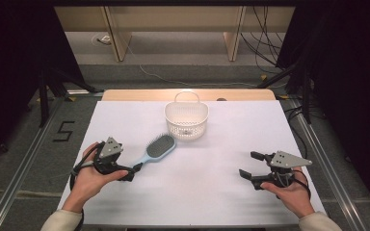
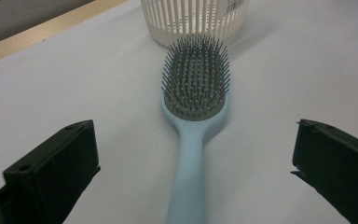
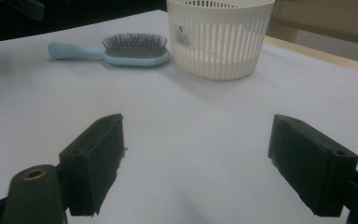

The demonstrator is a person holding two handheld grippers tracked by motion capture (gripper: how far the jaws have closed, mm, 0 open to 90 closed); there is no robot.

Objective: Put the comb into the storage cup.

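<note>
On white tabletop, wooden strip along far edge; grey floor, black curtains and trailing cables beyond. Light-blue plastic hairbrush with grey bristle pad lies flat, bristles up, left of centre, head near but apart from white slotted plastic basket with handle. Left hand-held gripper at brush handle end: jaws spread wide, handle lying between them, pads not pressing it. Right hand-held gripper low over bare tabletop at right, well apart from brush: jaws wide apart, holding nothing.
</note>
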